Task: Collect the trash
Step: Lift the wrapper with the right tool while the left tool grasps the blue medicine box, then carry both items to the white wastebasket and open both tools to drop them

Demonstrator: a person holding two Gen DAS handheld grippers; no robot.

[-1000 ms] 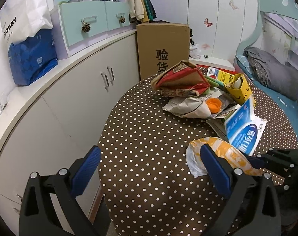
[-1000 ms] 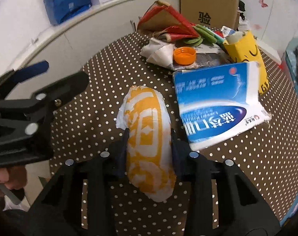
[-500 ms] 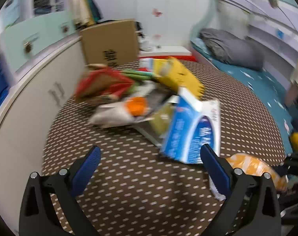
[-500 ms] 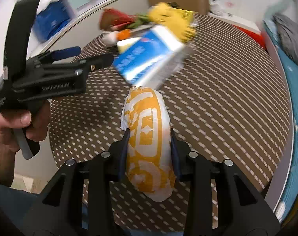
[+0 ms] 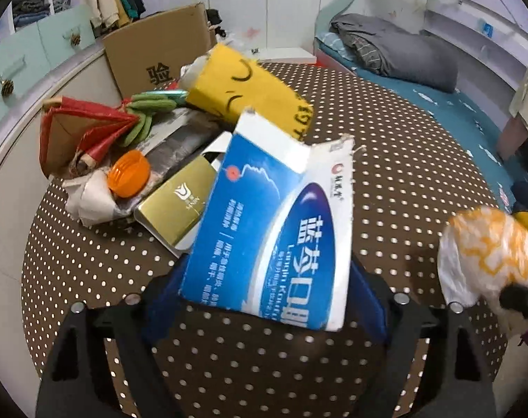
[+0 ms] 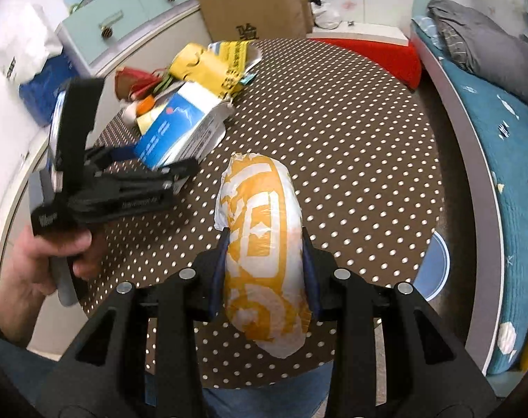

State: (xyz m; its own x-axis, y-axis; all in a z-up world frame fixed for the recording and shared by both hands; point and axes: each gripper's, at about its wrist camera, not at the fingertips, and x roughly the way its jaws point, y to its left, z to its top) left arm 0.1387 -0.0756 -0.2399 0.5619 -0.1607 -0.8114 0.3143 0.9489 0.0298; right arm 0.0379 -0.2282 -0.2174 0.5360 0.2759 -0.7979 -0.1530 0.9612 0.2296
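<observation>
Orange-white wrapper [image 6: 264, 264] is clamped in the right hand-held gripper [image 6: 264, 278] for removal; left hand-held gripper [image 5: 264, 299], closing, straddles the blue box [image 5: 274, 230] for pickup.

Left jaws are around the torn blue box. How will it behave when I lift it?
The blue box probably crushes easily: its top is torn open and ragged. It looks empty, so likely light. Its glossy faces may slip between the left gripper jaws, which have just been closing on it.
</observation>
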